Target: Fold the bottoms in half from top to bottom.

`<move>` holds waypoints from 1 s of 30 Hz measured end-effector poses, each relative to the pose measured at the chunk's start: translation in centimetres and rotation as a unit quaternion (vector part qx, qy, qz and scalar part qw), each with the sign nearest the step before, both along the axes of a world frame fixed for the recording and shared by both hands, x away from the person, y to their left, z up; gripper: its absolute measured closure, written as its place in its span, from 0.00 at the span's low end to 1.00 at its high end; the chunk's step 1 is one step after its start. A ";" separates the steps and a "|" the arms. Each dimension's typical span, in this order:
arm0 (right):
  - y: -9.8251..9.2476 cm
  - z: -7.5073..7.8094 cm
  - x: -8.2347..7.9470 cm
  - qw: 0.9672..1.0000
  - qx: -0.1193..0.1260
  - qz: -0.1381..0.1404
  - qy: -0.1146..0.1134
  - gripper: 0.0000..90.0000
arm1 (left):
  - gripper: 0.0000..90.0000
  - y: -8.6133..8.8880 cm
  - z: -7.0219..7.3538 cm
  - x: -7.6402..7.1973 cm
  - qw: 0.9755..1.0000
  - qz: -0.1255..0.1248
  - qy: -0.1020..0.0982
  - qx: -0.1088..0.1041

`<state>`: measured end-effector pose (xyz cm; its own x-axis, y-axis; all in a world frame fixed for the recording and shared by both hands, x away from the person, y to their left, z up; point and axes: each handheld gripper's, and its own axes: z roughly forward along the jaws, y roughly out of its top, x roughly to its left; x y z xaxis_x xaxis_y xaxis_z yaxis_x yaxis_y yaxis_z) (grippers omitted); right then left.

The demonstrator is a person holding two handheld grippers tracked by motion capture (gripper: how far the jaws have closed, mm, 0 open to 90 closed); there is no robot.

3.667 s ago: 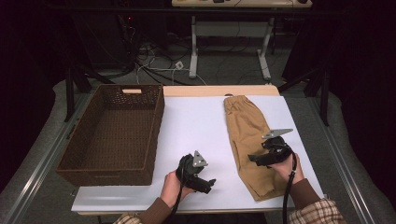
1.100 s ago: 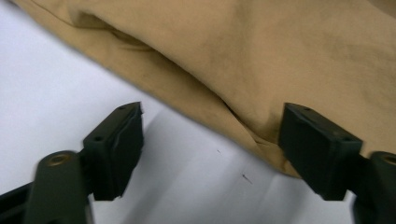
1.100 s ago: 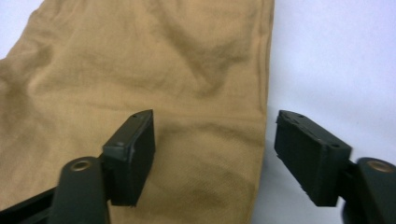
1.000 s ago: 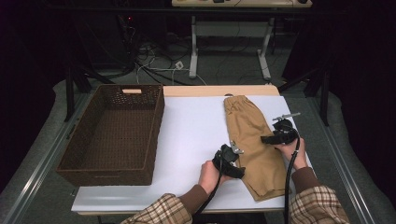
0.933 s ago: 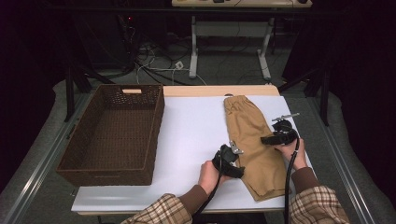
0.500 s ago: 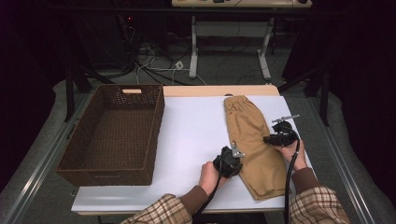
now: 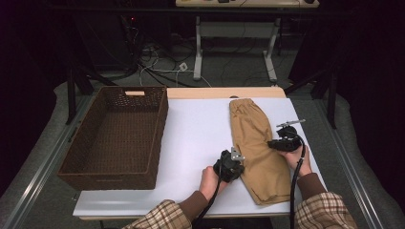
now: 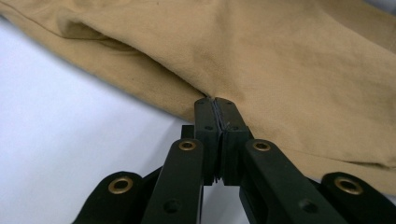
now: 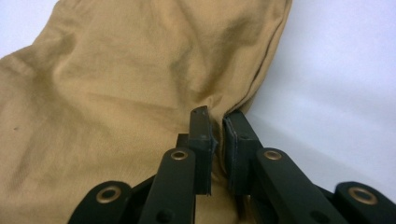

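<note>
A pair of tan trousers (image 7: 253, 138) lies folded lengthwise on the white table (image 7: 200, 129), waistband at the far end. My left gripper (image 7: 237, 165) sits at their left edge, about halfway along. In the left gripper view its jaws (image 8: 215, 100) have just been closing and now meet on the cloth's edge (image 8: 280, 60). My right gripper (image 7: 273, 143) is at the trousers' right edge. Its jaws (image 9: 217, 116) have also just been closing and pinch a fold of the tan cloth (image 9: 116, 84) between the pads.
A dark brown wicker basket (image 7: 160, 138) stands on the table's left side with nothing in it. Bare white tabletop lies between the basket and the trousers. Beyond the far edge are table legs and cables on the floor.
Since the oldest frame my left hand has crossed from the table's front middle to the trousers' left edge, and the right has edged farther up the right edge. Both hands have held still this last second.
</note>
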<state>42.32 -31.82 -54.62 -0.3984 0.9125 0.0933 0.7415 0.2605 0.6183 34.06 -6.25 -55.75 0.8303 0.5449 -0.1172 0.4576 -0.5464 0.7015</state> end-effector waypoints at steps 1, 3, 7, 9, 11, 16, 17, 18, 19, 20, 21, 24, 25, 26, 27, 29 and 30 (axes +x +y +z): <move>0.1 0.0 -0.1 1.000 0.001 0.001 0.001 0.92 | 0.98 0.2 0.0 0.0 1.000 0.001 0.001 -0.001; 0.3 0.0 -0.2 1.000 0.002 -0.001 0.004 0.92 | 0.99 0.6 0.1 -0.1 1.000 0.001 0.002 -0.001; 0.8 0.0 -0.5 1.000 0.003 -0.002 0.005 0.92 | 0.99 1.3 0.2 -0.2 1.000 0.003 0.005 -0.003; 1.2 0.0 -0.8 1.000 0.001 0.002 0.004 0.91 | 0.99 1.6 0.2 -0.4 1.000 0.002 0.007 -0.002; 1.4 0.1 -1.0 1.000 -0.002 0.007 0.008 0.90 | 0.99 2.0 0.2 -0.6 1.000 0.001 0.008 0.000; 1.0 0.4 -1.0 1.000 -0.003 0.006 -0.004 0.75 | 0.87 2.5 0.6 -0.4 1.000 0.008 0.002 -0.006; 0.8 0.6 -1.0 1.000 0.003 0.003 -0.009 0.69 | 0.81 2.5 0.7 -0.3 1.000 0.008 0.001 -0.007; 0.6 0.7 -0.9 1.000 0.004 0.001 -0.015 0.67 | 0.75 2.4 0.8 -0.3 1.000 0.012 0.000 -0.007; 0.5 0.8 -0.8 1.000 0.001 -0.003 -0.021 0.64 | 0.66 2.3 0.9 -0.2 1.000 0.019 0.000 -0.002; 0.3 0.7 -0.7 1.000 0.000 -0.006 -0.021 0.58 | 0.58 2.3 1.0 -0.1 1.000 0.024 0.001 -0.003; 0.2 0.6 -0.5 1.000 0.003 -0.006 -0.019 0.56 | 0.55 2.3 1.1 0.1 1.000 0.029 0.000 -0.002; 0.1 0.2 -0.2 1.000 0.007 -0.005 -0.009 0.53 | 0.41 1.9 0.8 0.6 0.999 0.044 0.015 0.006; 0.2 0.1 -0.1 1.000 0.006 -0.004 -0.006 0.53 | 0.39 1.7 0.7 0.7 0.999 0.046 0.019 0.008; 0.2 0.0 -0.1 1.000 0.004 0.000 -0.002 0.54 | 0.37 1.5 0.5 0.8 0.999 0.044 0.023 0.010; 0.3 -0.1 -0.1 1.000 0.006 0.001 0.000 0.54 | 0.38 1.3 0.3 0.7 0.999 0.040 0.026 0.012; 0.4 0.0 -0.1 1.000 0.001 0.005 0.000 0.58 | 0.41 0.9 0.2 0.5 0.999 0.037 0.015 0.014; 0.5 -0.1 -0.1 1.000 0.002 0.006 -0.001 0.59 | 0.47 0.7 0.2 0.4 0.999 0.033 0.012 0.016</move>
<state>42.23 -31.33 -54.68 -0.4102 0.9068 0.0970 0.7371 0.2671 0.6207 34.47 -5.54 -55.52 0.7894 0.6023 -0.1189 0.5102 -0.5359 0.6727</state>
